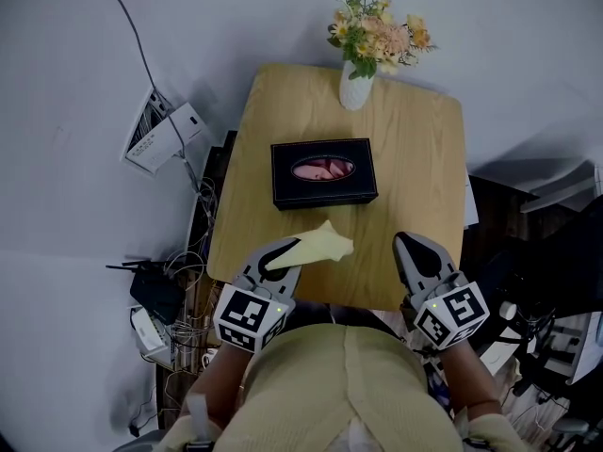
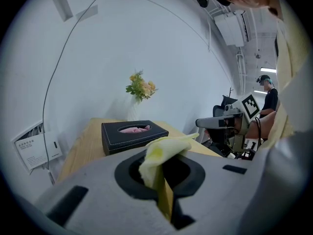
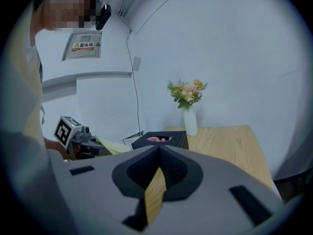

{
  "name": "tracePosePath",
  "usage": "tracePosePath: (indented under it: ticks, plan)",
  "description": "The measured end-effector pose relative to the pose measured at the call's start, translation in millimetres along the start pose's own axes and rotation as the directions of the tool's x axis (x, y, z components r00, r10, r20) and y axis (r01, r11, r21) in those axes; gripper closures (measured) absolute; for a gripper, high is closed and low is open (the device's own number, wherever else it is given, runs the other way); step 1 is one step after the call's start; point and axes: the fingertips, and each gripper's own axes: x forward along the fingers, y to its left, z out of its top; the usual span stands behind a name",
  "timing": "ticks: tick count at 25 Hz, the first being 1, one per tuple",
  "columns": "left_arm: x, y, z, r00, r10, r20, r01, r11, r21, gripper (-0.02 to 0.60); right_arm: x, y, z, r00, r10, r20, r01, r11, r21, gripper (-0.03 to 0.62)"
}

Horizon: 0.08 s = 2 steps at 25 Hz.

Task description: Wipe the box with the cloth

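Observation:
A black tissue box (image 1: pixel 324 172) with a pink tissue in its oval slot sits in the middle of the wooden table (image 1: pixel 419 158); the left gripper view shows the box (image 2: pixel 133 135) ahead, the right gripper view shows the box (image 3: pixel 161 139) too. My left gripper (image 1: pixel 294 246) is shut on a pale yellow cloth (image 1: pixel 320 245) that sticks out past its tips toward the box, just short of its near side. The cloth (image 2: pixel 159 156) bunches between the jaws. My right gripper (image 1: pixel 412 246) is shut and holds nothing, over the table's near right part.
A white vase with flowers (image 1: pixel 360 75) stands at the table's far edge behind the box. Cables and a white device (image 1: pixel 162 132) lie on the floor to the left. Dark equipment (image 1: pixel 537 328) crowds the right side.

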Motion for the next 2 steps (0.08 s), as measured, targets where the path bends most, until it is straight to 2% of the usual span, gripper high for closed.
tracePosePath:
  ticks: [2]
  plan:
    - [-4.2,3.2,-0.6,1.0,0.006,-0.006,-0.006,1.0,0.004,0.557,2.9,4.5,-1.7,1.0,0.006,0.001,-0.006,1.0,0.004,0.563]
